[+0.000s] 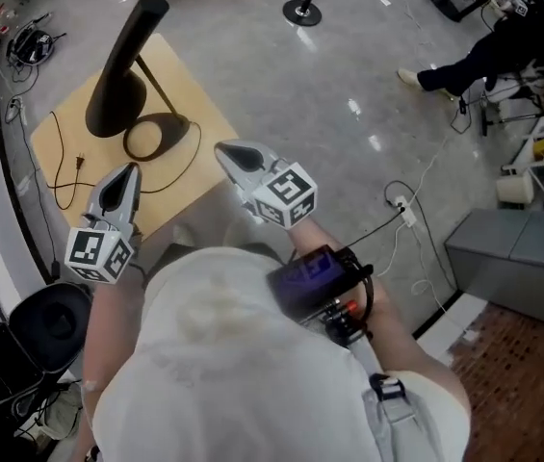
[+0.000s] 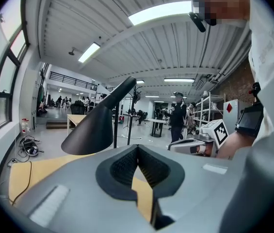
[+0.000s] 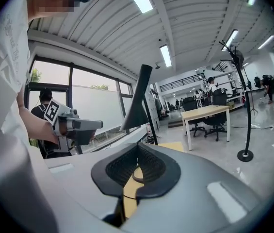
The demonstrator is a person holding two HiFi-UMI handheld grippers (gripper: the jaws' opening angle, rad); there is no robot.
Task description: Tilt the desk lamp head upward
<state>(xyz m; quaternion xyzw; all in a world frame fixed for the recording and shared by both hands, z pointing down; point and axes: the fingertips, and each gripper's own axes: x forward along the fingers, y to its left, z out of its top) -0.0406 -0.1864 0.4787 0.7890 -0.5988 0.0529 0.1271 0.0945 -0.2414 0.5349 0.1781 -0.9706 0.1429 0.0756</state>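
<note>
While the person is holding both claws over the near side of the small wooden table [image 1: 67,128], the desk lamp [image 1: 117,94] is standing on its far half, apart from them. Its black cone head [image 1: 135,37] is leaning with the wide mouth down over the tabletop, and a thin stem [image 1: 163,90] is joining it to the ring base [image 1: 156,135]. The left gripper [image 1: 129,171] is pressing its 2 jaws together on nothing, and the right gripper [image 1: 223,149], just beside the table's right edge, is clenched and empty in the same way. Between the left gripper and the base, the black cord [image 1: 54,147] is lying in loose loops with its plug [image 1: 79,162] on the wood. On the grey floor beyond, a black stanchion foot [image 1: 301,11] is standing, a seated person [image 1: 483,56] is stretching 1 leg out at the far right, a white power strip [image 1: 406,215] is lying near a grey cabinet [image 1: 517,258], and a round black seat [image 1: 50,320] is standing at the lower left.
</note>
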